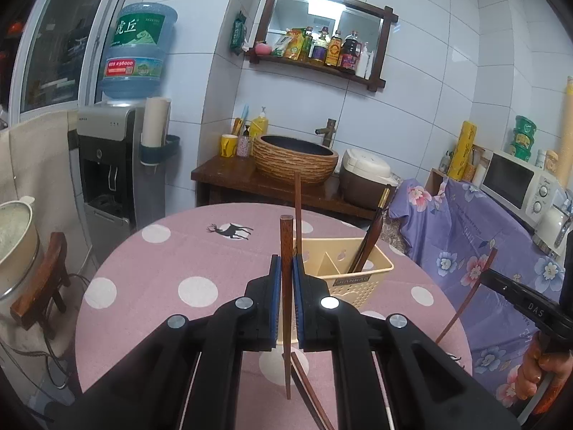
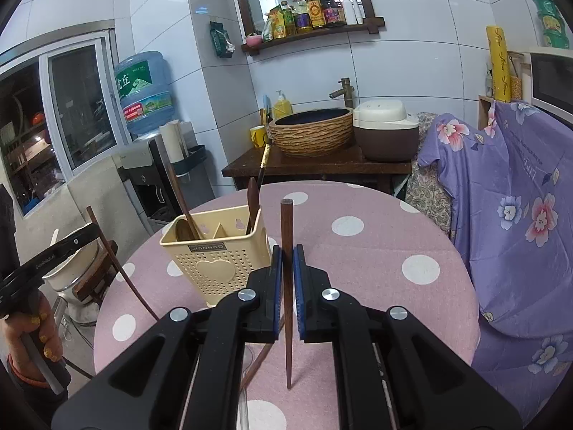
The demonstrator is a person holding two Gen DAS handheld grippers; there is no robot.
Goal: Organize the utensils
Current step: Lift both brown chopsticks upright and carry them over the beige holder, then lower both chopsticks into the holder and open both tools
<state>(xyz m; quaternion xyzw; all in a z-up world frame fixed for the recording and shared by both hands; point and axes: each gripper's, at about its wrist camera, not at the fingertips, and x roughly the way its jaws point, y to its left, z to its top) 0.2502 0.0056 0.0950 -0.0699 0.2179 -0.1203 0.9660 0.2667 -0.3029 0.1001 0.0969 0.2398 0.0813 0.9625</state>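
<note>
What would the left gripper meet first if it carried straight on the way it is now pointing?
Probably the cream utensil caddy. The left gripper, shut on a wooden chopstick, points slightly down over the table, and the caddy stands just beyond its fingertips, a little right of centre. Depth is uncertain.

Each hand-held gripper (image 1: 286, 268) is black plastic with blue finger pads (image 2: 276, 276) and round silver screws (image 2: 330, 294).
</note>
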